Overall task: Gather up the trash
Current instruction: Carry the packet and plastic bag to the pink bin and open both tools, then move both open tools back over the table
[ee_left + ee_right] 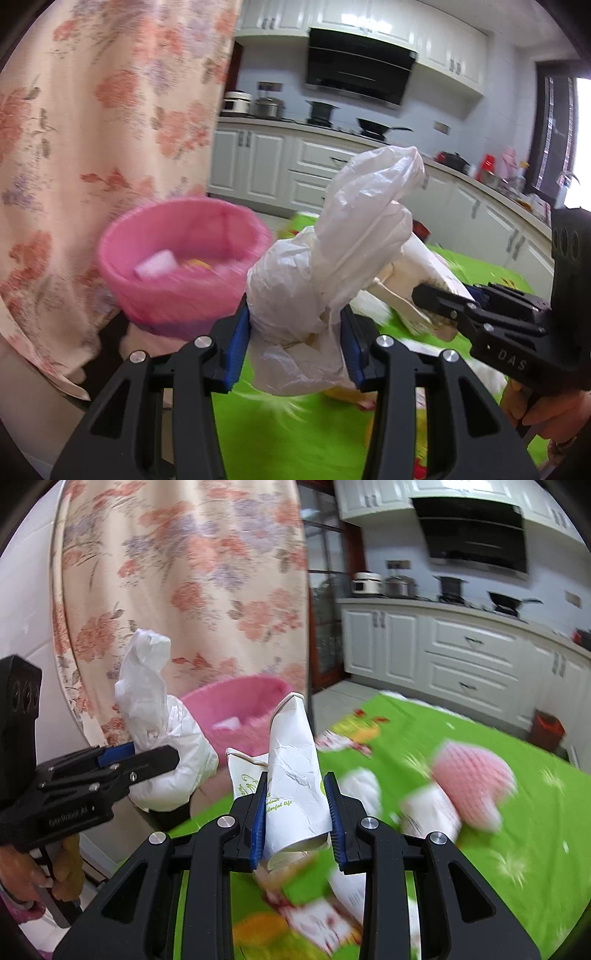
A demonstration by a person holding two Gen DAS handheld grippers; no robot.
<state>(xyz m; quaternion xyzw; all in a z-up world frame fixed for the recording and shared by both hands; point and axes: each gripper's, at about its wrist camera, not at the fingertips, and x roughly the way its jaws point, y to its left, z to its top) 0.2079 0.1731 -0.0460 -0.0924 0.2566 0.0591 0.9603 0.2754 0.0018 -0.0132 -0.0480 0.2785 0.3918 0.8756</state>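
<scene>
My left gripper (295, 332) is shut on a crumpled white plastic bag (332, 266), which sticks up between its blue pads. The same bag (155, 716) and left gripper (147, 755) show at the left of the right wrist view. My right gripper (297, 806) is shut on a crumpled white paper cup with green print (295, 775); it appears again as the right gripper (428, 295) holding the paper cup (410, 273) in the left wrist view. A pink trash bin (184, 258) with scraps inside stands ahead, beyond the table's edge, also seen as the bin (240, 709) behind the cup.
A green patterned tablecloth (480, 775) covers the table below both grippers. A floral curtain (92, 129) hangs behind the bin. White kitchen cabinets (266, 162) and a counter with pots lie farther back. A hand (546, 410) holds the right gripper's handle.
</scene>
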